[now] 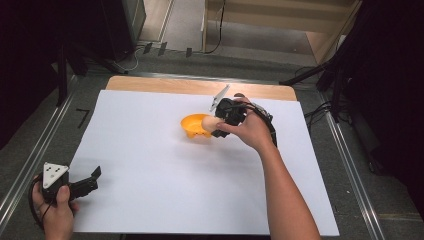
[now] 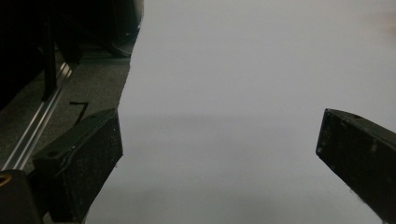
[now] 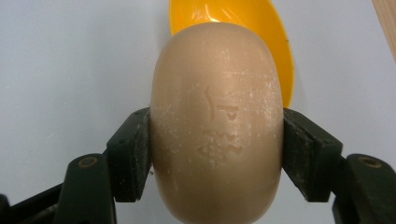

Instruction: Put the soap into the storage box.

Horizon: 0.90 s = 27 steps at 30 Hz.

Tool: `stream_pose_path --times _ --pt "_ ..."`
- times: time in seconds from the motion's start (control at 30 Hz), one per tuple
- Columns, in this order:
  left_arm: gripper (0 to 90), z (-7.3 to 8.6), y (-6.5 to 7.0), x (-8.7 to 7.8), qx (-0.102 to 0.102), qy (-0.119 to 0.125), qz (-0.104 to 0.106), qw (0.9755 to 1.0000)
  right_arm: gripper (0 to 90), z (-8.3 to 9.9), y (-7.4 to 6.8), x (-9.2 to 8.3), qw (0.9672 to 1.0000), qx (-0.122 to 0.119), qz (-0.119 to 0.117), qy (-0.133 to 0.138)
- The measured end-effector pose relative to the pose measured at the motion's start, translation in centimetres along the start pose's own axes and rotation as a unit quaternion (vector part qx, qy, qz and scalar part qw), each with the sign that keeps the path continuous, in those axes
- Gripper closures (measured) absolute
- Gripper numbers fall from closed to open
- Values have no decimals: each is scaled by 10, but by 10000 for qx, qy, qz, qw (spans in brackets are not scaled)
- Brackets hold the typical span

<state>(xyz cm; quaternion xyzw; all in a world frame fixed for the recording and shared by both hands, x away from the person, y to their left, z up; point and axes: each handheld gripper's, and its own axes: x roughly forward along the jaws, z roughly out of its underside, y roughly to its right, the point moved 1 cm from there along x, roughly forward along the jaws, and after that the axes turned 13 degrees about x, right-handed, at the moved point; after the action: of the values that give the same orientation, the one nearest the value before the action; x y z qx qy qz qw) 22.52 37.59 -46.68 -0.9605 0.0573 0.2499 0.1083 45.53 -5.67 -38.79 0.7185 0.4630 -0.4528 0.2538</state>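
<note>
A tan oval bar of soap (image 3: 217, 126) with stamped letters sits clamped between the two black jaws of my right gripper (image 3: 217, 149). In the high view that gripper (image 1: 214, 126) holds the soap (image 1: 208, 121) over the near right rim of an orange bowl (image 1: 192, 125) on the white sheet. The bowl (image 3: 268, 42) shows behind the soap in the right gripper view. My left gripper (image 1: 95, 175) rests at the sheet's near left corner, jaws wide apart with nothing between them; its view (image 2: 219, 144) looks along bare white paper.
The white sheet (image 1: 150, 170) covers most of the wooden table (image 1: 150, 84). Metal rails (image 1: 30, 165) run along the left and right sides. Dark stands and cables crowd the far corners. A black corner mark (image 2: 79, 109) lies on the grey floor left of the sheet.
</note>
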Motion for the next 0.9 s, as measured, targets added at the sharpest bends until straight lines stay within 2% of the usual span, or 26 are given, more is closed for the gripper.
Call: stream_pose_path --times 0.4,0.47,0.63,0.9 --pt "12 0 -1 0 -16 16 19 10000 332 -18 3 8 9997 -215 14 -136" --pt "12 0 -1 0 -9 5 21 10000 332 -22 4 10 9993 -370 10 -50" --pt "12 0 -1 0 -36 27 19 10000 331 -30 1 13 9983 -562 -109 -121" --pt "12 0 -1 0 -60 26 42 10000 330 -43 2 20 9976 -671 -108 -110"
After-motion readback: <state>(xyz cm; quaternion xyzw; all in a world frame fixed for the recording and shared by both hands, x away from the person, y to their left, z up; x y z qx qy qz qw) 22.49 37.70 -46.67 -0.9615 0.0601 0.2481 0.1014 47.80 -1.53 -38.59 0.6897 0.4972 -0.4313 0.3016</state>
